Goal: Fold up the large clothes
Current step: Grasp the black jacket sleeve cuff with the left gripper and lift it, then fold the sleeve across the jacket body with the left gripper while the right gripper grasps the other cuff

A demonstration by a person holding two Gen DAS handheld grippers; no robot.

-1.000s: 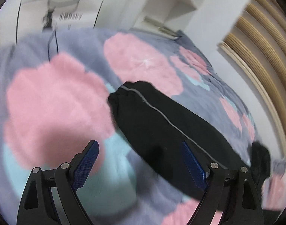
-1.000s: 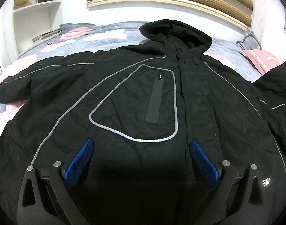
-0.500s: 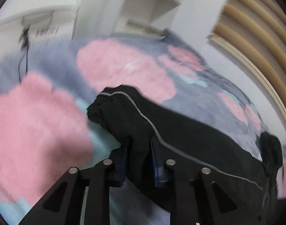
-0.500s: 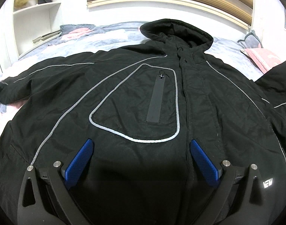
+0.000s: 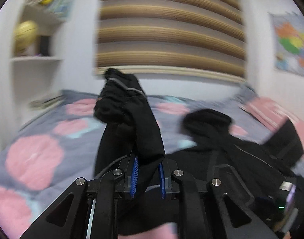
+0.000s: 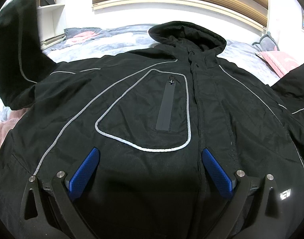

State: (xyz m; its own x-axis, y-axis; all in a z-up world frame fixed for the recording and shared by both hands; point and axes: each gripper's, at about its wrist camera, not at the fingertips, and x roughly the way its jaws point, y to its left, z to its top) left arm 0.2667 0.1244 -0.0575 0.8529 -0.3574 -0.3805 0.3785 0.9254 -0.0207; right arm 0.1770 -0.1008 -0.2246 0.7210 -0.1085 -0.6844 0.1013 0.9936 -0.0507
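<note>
left tool (image 5: 147,176): blue pads clamped tight on the sleeve (image 5: 130,119), which is lifted up off the bed and bunched above the fingers

right tool (image 6: 150,171): pads spread wide apart, gripping nothing, hovering over the lower front of the jacket

jacket (image 6: 172,109): black hooded one with grey piping, spread front-up on the bed, hood (image 6: 186,32) toward the headboard

bed (image 5: 34,155): grey cover with pink and teal blotches

view: left wrist camera is pretty blurry

Jacket (image 6: 144,103) flat on bed (image 6: 112,39); sleeve (image 5: 130,123) raised at left
</note>
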